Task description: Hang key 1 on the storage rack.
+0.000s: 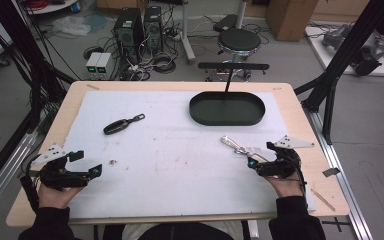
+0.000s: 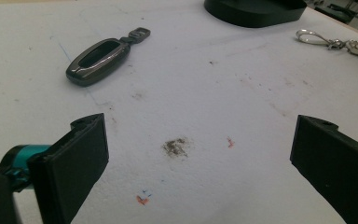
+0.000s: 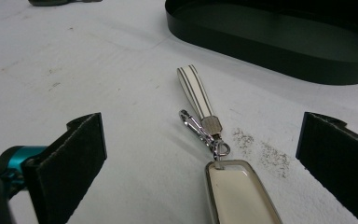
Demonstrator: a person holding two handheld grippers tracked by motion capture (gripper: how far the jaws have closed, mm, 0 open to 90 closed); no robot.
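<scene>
Surface [image 1: 300, 130]: pale wood top under a white, scuffed foam sheet [image 1: 170, 150], in a workshop with computer towers, cabling and a stool on the floor beyond. Item one, white key fob [image 3: 240, 196]: lies flat on the sheet near your right side, a metal clasp joining it to a cream striped strap [image 3: 195, 91] that points toward the tray. Item two, dark key fob [image 2: 98, 60]: lies flat toward the far left of the sheet, well apart from the first. Item three, black oval tray [image 1: 227, 108]: far side of the sheet, nothing visible in it, and the likely place for both fobs. Right gripper [image 1: 264, 156]: fingers [image 3: 70, 158] spread wide, holding nothing and touching nothing, with the white key fob lying between them at the near edge of the right gripper view. Left gripper [image 1: 86, 162]: fingers [image 2: 72, 163] likewise wide apart and empty, resting low over bare sheet, the dark key fob ahead and to its left. Handling note: you appear to be lining up on the white key fob, so bring the right gripper forward and down until the fingers straddle the fob's body across its narrow width, then close there rather than on the clasp or strap, which would probably let the body swing. Keep the fingertips skimming the foam, since the fob sits low.
</scene>
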